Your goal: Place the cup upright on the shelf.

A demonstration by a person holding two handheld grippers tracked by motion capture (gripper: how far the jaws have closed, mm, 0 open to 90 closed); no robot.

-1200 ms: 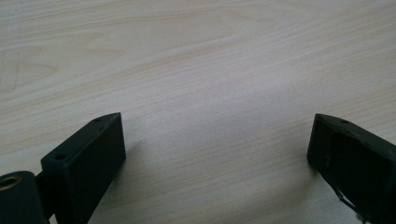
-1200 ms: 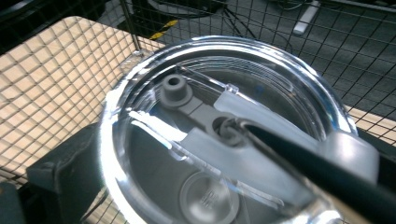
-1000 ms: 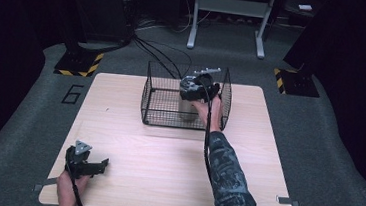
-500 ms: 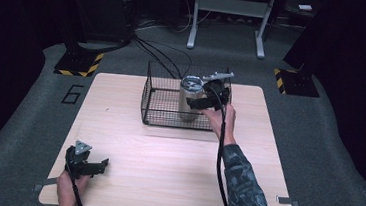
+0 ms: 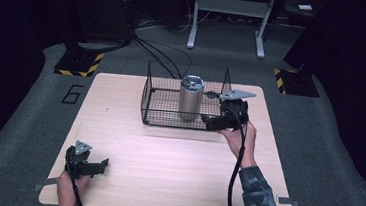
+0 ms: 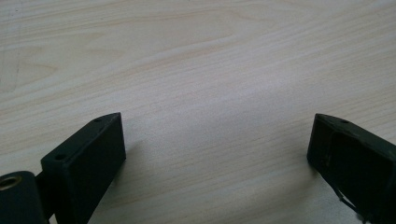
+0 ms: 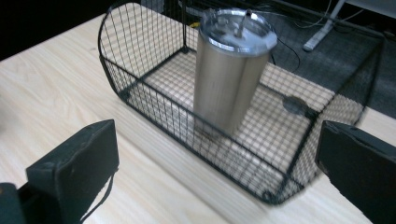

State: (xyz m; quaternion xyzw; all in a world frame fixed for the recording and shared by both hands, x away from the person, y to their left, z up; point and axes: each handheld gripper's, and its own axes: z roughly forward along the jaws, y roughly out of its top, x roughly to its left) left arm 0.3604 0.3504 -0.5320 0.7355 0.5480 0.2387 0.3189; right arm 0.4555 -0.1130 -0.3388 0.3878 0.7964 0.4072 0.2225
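- One steel tumbler (image 5: 191, 97) stands upright inside the wire basket (image 5: 156, 111), on the far middle of the counter (image 5: 166, 152); clear lid on top, body apart from the basket walls.
- Right hand-held gripper (image 5: 214, 122) sits at the basket's near right corner, just outside the wire, jaws spread wide and holding nothing; right gripper view looks across the near rim at the tumbler (image 7: 232, 70).
- Left hand-held gripper (image 5: 96, 165) rests low at the near left of the counter, well apart from the basket, jaws spread wide, nothing between them; left gripper view has bare wood (image 6: 210, 70) under it.
- Small dark oval tag or handle piece (image 7: 295, 105) on the basket's right end wall; can't tell what it is.
- Handling, my guess: tumbler is rigid metal, smooth, probably slippery, light if empty but contents hidden by the lid. Tall and narrow, so tips easily if nudged.
- Best hold looks like the mid to upper body, jaws square across it from above the rim, below the lid; avoid pinching the lid, it may pop off.
- Basket (image 7: 140, 88) is stiff wire, light, likely slides on the counter if bumped.
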